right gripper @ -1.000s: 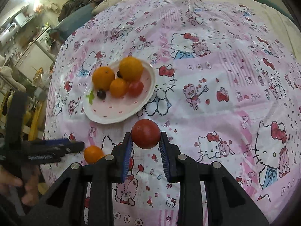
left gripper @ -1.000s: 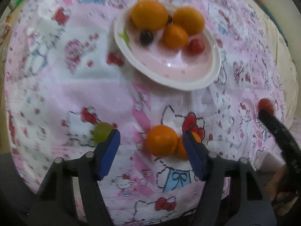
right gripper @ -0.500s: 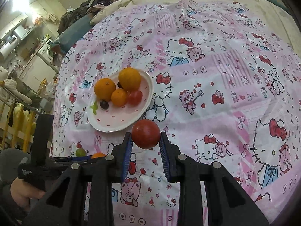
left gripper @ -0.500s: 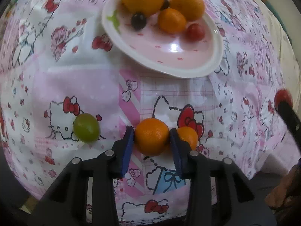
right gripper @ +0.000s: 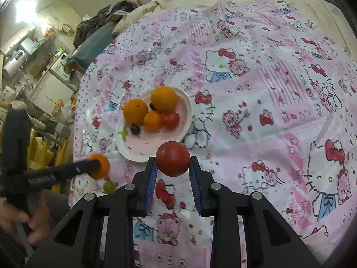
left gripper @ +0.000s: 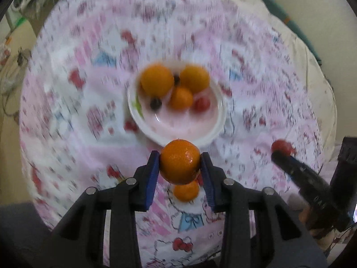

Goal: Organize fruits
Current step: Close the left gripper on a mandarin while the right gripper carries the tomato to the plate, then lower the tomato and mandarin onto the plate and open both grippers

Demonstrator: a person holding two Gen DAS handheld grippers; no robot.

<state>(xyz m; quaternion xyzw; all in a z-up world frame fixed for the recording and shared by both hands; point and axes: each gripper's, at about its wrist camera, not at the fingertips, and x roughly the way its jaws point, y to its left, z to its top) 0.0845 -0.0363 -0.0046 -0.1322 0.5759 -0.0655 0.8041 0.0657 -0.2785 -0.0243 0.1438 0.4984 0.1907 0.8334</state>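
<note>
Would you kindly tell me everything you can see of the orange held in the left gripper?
The orange is round, bright orange, with a glossy, finely dimpled peel and small highlights. It sits clamped between the blue-padded fingers of the left gripper, one pad on each side, lifted clear of the tablecloth. Past it in that view is the plate; a smaller orange lies on the cloth below it.

my left gripper [left gripper: 179,167] is matte black plastic with angular, cut-out arms, round silver screws at the joints and ribbed blue pads [left gripper: 152,178] inside each finger. my right gripper [right gripper: 173,172] matches it. white lettering runs along the left one's side.
</note>
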